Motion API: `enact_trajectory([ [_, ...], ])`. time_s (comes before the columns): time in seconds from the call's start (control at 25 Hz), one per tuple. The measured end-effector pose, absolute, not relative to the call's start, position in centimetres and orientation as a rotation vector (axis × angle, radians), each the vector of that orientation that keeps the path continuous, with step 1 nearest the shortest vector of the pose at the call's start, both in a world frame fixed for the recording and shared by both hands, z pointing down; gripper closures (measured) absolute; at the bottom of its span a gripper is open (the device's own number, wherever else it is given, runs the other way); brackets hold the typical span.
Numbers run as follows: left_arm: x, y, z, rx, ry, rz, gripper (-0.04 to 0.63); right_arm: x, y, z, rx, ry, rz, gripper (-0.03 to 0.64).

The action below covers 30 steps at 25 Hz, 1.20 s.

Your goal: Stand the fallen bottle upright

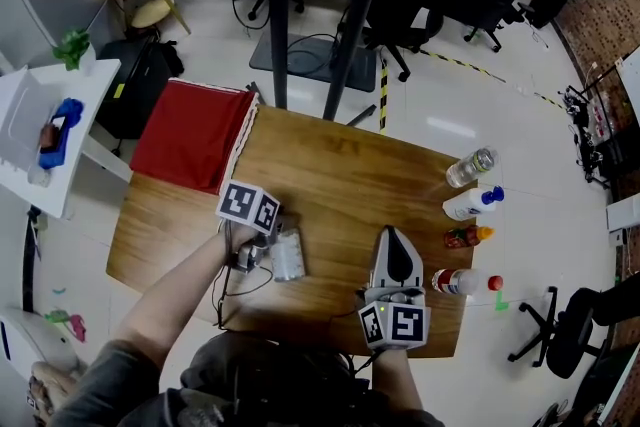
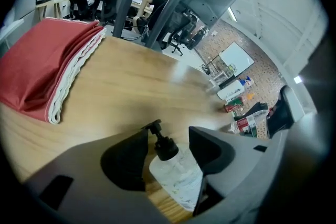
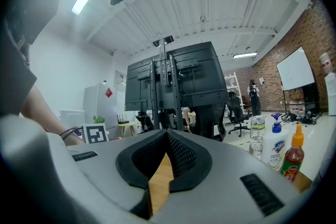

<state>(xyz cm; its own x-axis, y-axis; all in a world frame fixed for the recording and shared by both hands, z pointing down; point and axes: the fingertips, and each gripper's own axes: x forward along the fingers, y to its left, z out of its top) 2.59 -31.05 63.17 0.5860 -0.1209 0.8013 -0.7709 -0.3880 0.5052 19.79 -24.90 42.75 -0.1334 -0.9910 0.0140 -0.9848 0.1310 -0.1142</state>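
Observation:
A clear pump bottle [image 1: 287, 256] with a black pump head [image 2: 165, 146] stands upright on the wooden table [image 1: 330, 170], near the front left. My left gripper [image 1: 258, 253] points down at it from the left. Its jaws [image 2: 168, 135] stand open on either side of the bottle's neck. A strip of table shows beside the left pad; the right pad is close to the bottle's shoulder. My right gripper [image 1: 392, 237] rests level over the table's front, to the right of the bottle and apart from it. Its fingertips [image 3: 167, 134] meet, with nothing between them.
A folded red cloth [image 1: 192, 132] lies on the table's back left corner. Along the right edge are a clear water bottle [image 1: 470, 167], a white bottle with a blue pump [image 1: 472, 203], a red sauce bottle [image 1: 466, 236] and a red-capped bottle [image 1: 462, 281]. Office chairs and a monitor stand surround the table.

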Motion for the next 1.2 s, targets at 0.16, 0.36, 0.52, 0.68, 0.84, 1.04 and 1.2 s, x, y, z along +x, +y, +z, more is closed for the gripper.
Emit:
enact_trajectory([
  [0.16, 2.5, -31.0, 63.3, 1.83, -0.701, 0.871, 0.313, 19.8, -25.3, 43.0, -2.014, 2.314, -0.159, 0.62],
  [0.36, 2.6, -30.1, 63.4, 1.798, -0.656, 0.897, 0.313, 19.8, -25.6, 43.3, -2.002, 2.325, -0.175, 0.62],
  [0.52, 2.9, -30.0, 63.8, 1.762, -0.642, 0.901, 0.313, 19.9, -25.7, 43.2, -1.997, 2.326, -0.179, 0.62],
  [0.68, 3.1, -30.3, 64.3, 1.731, -0.644, 0.911, 0.313, 20.0, -25.8, 43.5, -1.994, 2.33, -0.187, 0.62],
  [0.84, 3.0, -30.4, 65.0, 1.673, -0.646, 0.926, 0.313, 20.1, -25.9, 43.9, -1.99, 2.331, -0.202, 0.62],
  [1.04, 3.7, -30.5, 65.5, 1.644, -0.641, 0.93, 0.313, 20.4, -26.1, 44.3, -1.993, 2.332, -0.212, 0.62],
  [1.2, 4.2, -30.6, 65.8, 1.626, -0.645, 0.937, 0.313, 20.5, -26.3, 44.4, -1.997, 2.329, -0.218, 0.62],
])
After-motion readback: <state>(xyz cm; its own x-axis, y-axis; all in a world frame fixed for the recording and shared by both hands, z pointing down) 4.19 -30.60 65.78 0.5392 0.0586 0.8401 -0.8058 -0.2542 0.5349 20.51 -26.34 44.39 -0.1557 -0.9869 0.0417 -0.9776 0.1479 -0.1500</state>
